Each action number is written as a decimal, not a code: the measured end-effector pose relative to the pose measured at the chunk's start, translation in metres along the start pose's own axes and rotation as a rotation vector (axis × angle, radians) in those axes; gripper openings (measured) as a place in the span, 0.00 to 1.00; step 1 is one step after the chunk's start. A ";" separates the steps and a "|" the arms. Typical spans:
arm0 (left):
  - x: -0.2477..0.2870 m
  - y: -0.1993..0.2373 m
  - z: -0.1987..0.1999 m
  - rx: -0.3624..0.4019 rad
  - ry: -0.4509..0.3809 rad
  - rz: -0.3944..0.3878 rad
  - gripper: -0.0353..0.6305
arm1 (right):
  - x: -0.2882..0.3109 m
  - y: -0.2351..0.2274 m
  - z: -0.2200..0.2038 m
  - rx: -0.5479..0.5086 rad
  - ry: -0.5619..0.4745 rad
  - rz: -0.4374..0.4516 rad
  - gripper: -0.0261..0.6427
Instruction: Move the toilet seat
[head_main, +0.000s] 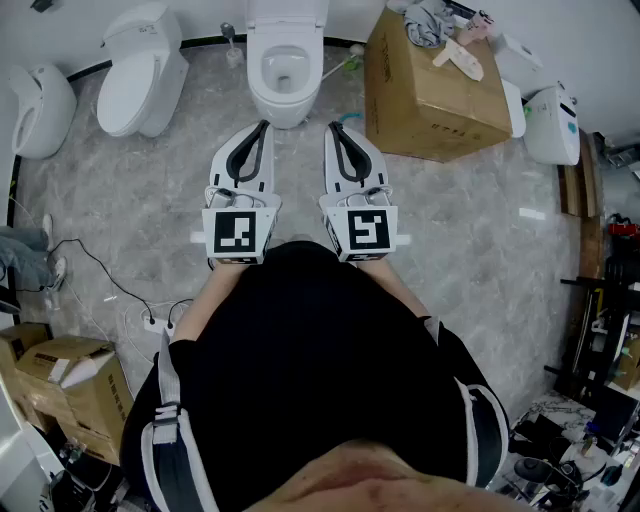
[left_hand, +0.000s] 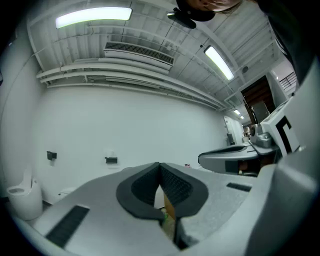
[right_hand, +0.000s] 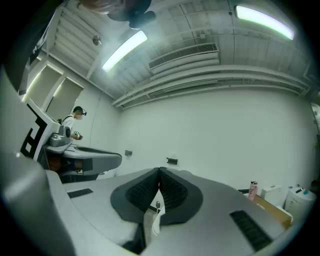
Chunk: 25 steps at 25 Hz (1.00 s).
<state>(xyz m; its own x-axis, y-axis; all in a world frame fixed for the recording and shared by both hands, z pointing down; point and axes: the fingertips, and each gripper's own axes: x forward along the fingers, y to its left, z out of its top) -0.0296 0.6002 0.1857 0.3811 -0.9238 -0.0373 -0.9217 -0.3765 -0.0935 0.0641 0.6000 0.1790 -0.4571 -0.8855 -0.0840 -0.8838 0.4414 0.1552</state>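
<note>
While we hold the left gripper (head_main: 263, 128) and right gripper (head_main: 334, 128) side by side before our body, level and pointing ahead, each has its jaws pressed together on nothing; each gripper's own view shows only the pads meeting against a white wall. Beyond the tips comes a strip of floor (head_main: 150, 200), then the toilet (head_main: 286, 115), straight ahead, near and untouched. Its seat (head_main: 255, 80) appears to lie flat on the bowl with the lid up behind, though we cannot be sure from above. We judge the approach to be the step in hand. We should part one gripper's jaws before reaching, come in low at the seat's front edge, take it squarely and swing it slowly about its hinge. A box (head_main: 430, 90) stands close on the right, so the left side gives more room.
</note>
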 end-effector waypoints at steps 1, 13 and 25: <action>0.002 -0.002 0.000 0.002 0.002 0.000 0.06 | 0.000 -0.003 0.000 0.000 0.000 0.002 0.07; 0.019 -0.015 0.000 0.010 0.005 0.008 0.06 | 0.006 -0.022 -0.005 0.003 -0.001 0.035 0.07; 0.053 -0.009 -0.007 0.008 0.005 0.026 0.06 | 0.034 -0.043 -0.021 0.054 0.000 0.073 0.07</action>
<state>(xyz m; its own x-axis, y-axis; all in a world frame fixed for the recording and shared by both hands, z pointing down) -0.0015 0.5538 0.1913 0.3568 -0.9335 -0.0350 -0.9306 -0.3520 -0.1002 0.0888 0.5477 0.1900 -0.5207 -0.8505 -0.0742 -0.8521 0.5122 0.1078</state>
